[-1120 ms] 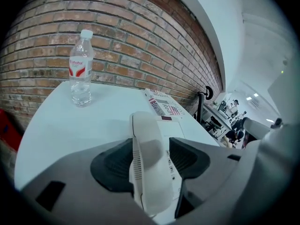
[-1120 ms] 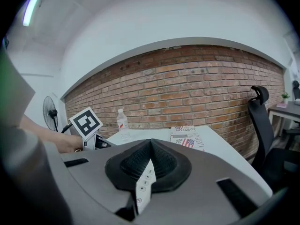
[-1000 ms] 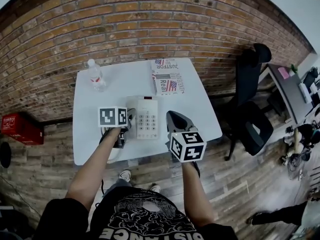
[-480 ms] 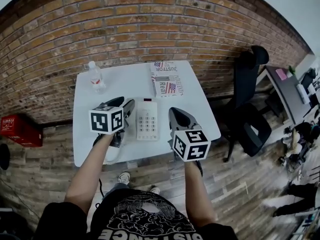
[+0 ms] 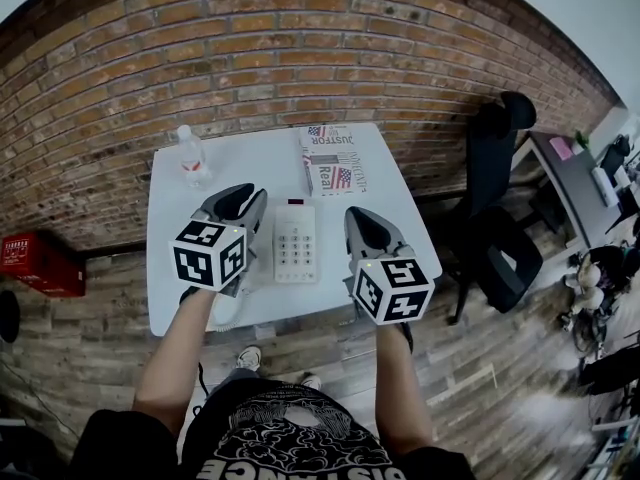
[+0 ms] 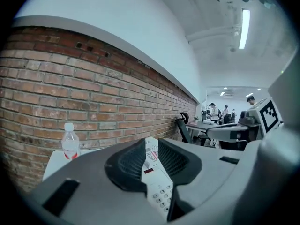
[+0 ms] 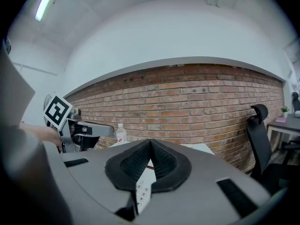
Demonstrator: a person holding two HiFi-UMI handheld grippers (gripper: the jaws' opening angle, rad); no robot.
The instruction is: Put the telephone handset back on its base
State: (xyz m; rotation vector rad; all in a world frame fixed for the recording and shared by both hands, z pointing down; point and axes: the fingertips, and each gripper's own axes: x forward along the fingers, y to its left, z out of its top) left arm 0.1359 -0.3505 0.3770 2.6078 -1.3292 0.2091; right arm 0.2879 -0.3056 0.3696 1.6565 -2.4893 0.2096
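The white telephone (image 5: 295, 241) lies mid-table with its keypad facing up. I cannot make out the handset apart from it, because my left gripper (image 5: 250, 196) hovers over the telephone's left side. In the left gripper view the left gripper (image 6: 151, 146) has its jaws closing with a narrow gap and nothing between them. The telephone's keypad (image 6: 159, 193) shows through that gap. My right gripper (image 5: 352, 214) hangs just right of the telephone. In the right gripper view the right gripper (image 7: 150, 143) is shut and empty, with its tips touching.
A water bottle (image 5: 190, 151) stands at the table's back left, and a stack of papers (image 5: 333, 158) lies at the back centre. The white table (image 5: 400, 238) backs onto a brick wall. A black office chair (image 5: 505, 218) is to the right, and a red crate (image 5: 40, 258) sits on the floor to the left.
The left gripper has lifted up off the spot at the telephone's left side and drawn back toward me. The right gripper has drifted slightly right.
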